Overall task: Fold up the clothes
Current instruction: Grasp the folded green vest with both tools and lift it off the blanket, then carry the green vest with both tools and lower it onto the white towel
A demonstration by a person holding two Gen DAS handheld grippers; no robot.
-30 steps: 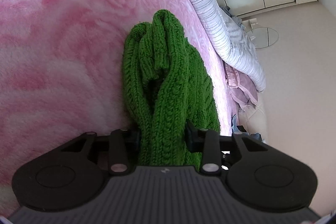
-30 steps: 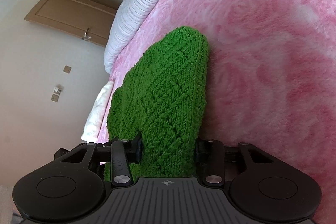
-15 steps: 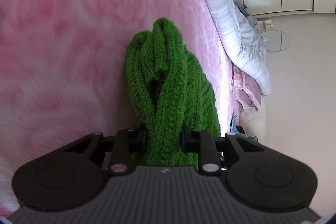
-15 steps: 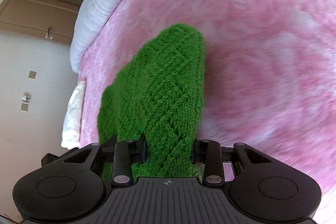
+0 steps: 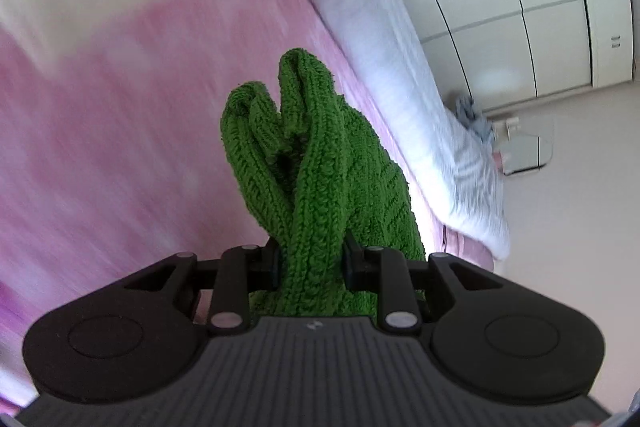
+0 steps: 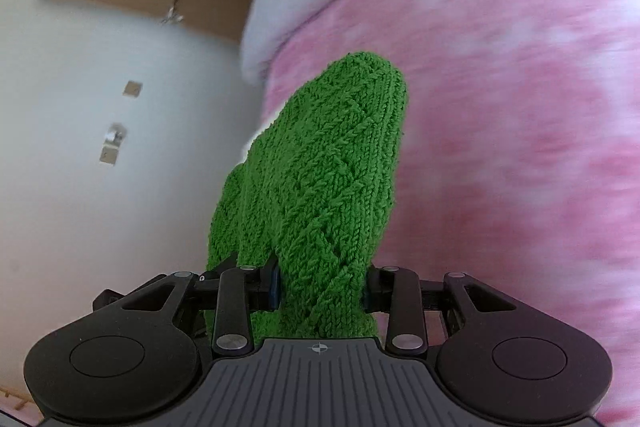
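- My left hand-held gripper (image 5: 311, 263) pinches a bunched part of the green knitted garment (image 5: 316, 163); several ribbed folds stand up ahead of the fingers, with a dark gap between them.
- My right hand-held gripper (image 6: 322, 287) is clamped on another part of the same garment (image 6: 320, 179), which shows here as a broad, smooth panel with a diagonal lattice stitch.
- The knit is thick and bright green.
- It is held above the pink fleecy blanket (image 6: 520, 147) on the bed, which is motion-blurred.
- A white striped duvet (image 5: 420, 87) lies along the blanket's edge.
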